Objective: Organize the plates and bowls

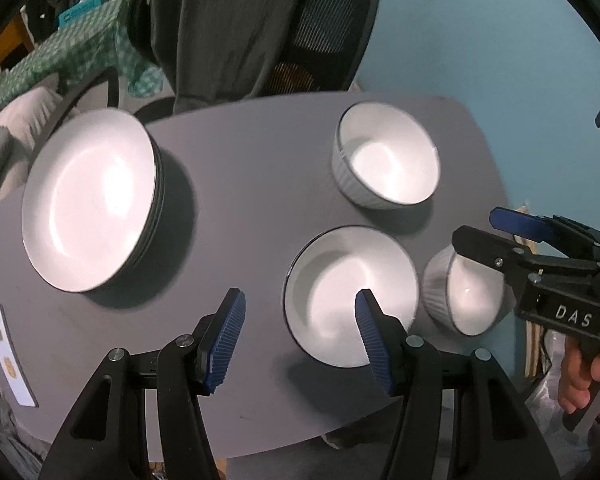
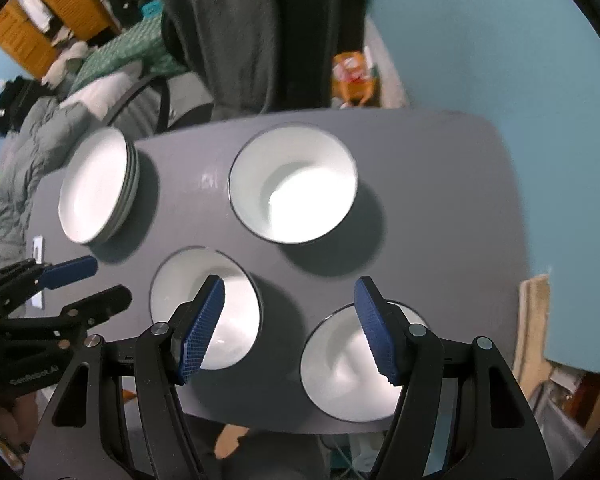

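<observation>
On the left of the grey counter (image 1: 240, 184) stands the stack of plates (image 1: 90, 200), white inside with a dark rim, several lying one on another near the far left edge. A phone (image 1: 8, 354) lies on the counter near the left corner.

The left tongs (image 1: 300, 336) hover above the counter, with the jaws wide apart and nothing between them; one blue pad is in front of the middle bowl (image 1: 350, 292), but I cannot tell if it touches it. This bowl is shallow and wide and stands near the front edge of the counter. Behind it, well apart, stands the far bowl (image 1: 386, 158), deeper, with ribbed outer wall.

More to the right is the small ribbed bowl (image 1: 464, 292), just beside the middle bowl. In the left wrist view the right tongs (image 1: 480, 226) are above its rim. In the right wrist view their jaws are also apart and hold nothing, with this bowl under the right pad.

The bowls look like glazed ceramic, so I judge them stiff, rather heavy for their size, smooth and fragile. The glaze can slip between the pads. The best hold is probably on the rim, one pad inside and one outside on the ribbed wall, which gives more grip. Setting one bowl into another should be done softly, because ceramic chips easily.
</observation>
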### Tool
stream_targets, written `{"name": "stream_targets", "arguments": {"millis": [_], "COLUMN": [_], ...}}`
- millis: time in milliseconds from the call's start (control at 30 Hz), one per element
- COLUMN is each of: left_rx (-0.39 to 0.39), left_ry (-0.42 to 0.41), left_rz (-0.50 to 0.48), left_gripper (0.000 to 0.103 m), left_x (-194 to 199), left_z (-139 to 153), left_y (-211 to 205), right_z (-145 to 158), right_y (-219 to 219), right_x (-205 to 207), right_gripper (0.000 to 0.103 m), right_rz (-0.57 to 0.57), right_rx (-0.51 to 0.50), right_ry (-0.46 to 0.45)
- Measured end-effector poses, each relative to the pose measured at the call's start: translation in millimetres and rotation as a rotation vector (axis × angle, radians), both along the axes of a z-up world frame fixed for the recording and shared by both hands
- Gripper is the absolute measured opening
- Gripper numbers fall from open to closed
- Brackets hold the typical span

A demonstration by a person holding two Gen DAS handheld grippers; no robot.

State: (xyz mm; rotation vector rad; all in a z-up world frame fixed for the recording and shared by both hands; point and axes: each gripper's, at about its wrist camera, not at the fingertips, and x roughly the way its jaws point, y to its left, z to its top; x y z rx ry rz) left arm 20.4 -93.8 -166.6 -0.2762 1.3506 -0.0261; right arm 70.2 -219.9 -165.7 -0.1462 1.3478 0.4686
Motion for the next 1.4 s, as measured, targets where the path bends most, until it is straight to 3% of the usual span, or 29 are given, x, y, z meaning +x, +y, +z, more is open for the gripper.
{"name": "stream_targets", "arguments": {"millis": [267, 600, 967, 1033, 1067, 1200, 1400], "left_rx": [0.008, -0.011, -0.043, -0.050, -0.056, -0.067, -0.102], "left_ry": [0.080, 0.105, 0.146, 0.158, 0.158, 0.165, 0.187], "left_rz": [0.035, 0.054, 0.085, 0.089, 0.093, 0.110, 0.118], "left_gripper": [0.058, 0.058, 0.058, 0.058, 0.057, 0.031, 0.021], "left_x": [0.5, 2.9, -5.0, -6.7, -7.3, -2.1, -0.7], "left_z": [-36.5, -53.9, -76.9, -80.6, -81.8, -89.2, -96.6], "left_y": [3.9, 1.2, -0.4, -0.3, 0.1, 3.6, 13.2], "right_z": [-31.9, -49.5, -73.9, -79.3, -81.6, -86.0, -86.0], "right_y": [18.0, 33.1, 46.0, 46.6, 46.3, 42.3, 36.1], "right_x": [2.7, -0.2, -1.0, -2.6, -3.0, -4.6, -6.8], "right_gripper": [0.066, 0.066, 0.041, 0.033, 0.031, 0.016, 0.011], "right_rz": [0.104, 0.168, 0.213, 0.213, 0.212, 0.198, 0.159], "right_rx": [-0.016, -0.014, -0.041, -0.039, -0.035, -0.024, -0.027], "right_ry": [0.039, 0.063, 0.117, 0.134, 0.145, 0.164, 0.180]}}
